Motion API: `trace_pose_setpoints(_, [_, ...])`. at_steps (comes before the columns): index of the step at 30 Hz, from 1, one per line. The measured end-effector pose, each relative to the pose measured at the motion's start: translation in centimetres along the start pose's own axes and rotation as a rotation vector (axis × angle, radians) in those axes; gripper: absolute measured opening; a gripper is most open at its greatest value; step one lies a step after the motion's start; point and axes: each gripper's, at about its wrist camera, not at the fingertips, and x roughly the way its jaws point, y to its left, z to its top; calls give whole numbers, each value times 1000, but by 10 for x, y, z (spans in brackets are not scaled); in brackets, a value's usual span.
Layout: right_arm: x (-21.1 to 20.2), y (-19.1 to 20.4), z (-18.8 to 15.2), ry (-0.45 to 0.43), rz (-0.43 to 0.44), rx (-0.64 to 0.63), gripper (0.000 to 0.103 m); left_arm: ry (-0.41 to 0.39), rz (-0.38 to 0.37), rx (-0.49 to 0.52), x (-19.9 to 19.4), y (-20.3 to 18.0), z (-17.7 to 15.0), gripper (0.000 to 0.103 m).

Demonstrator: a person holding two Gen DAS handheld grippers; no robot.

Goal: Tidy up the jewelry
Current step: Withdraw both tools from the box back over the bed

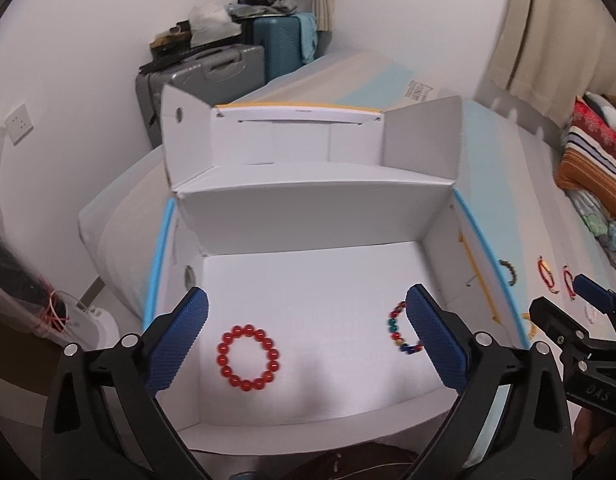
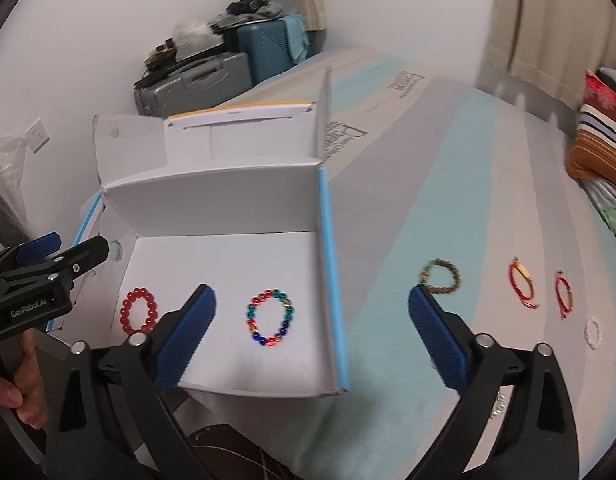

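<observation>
An open white box (image 1: 308, 208) (image 2: 228, 184) sits on the bed. Inside lie a red bead bracelet (image 1: 248, 357) (image 2: 140, 310) and a multicoloured bead bracelet (image 1: 402, 330) (image 2: 271, 317). On the bed to the right of the box lie a brown-green bead bracelet (image 2: 442, 276), two red cord bracelets (image 2: 522, 284) (image 2: 564, 294) and a small white bracelet (image 2: 592, 332). My left gripper (image 1: 308, 336) is open and empty over the box floor. My right gripper (image 2: 312, 328) is open and empty, straddling the box's right wall.
The bed has a striped pale blue and grey cover (image 2: 448, 160). Suitcases (image 1: 212, 76) stand against the far wall. Striped pillows (image 1: 596, 160) lie at the right. A small shiny item (image 2: 498, 402) lies by the right finger.
</observation>
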Motion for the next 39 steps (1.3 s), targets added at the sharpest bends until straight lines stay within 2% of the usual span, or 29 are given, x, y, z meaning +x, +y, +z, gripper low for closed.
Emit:
trace_pose_setpoints(23, [-65,-147,-55,-26,-173,161,95,-13,-149,179,-14,-136,-12,97])
trace_pose_setpoints(34, [-65,-200,-91,14,-227,235,95,3,-226,275,1,-210,-18,97])
trace_pose_setpoints(39, [-62,-236,-108,31,-263,281,95,20,-251,311,13,-237,-27,97])
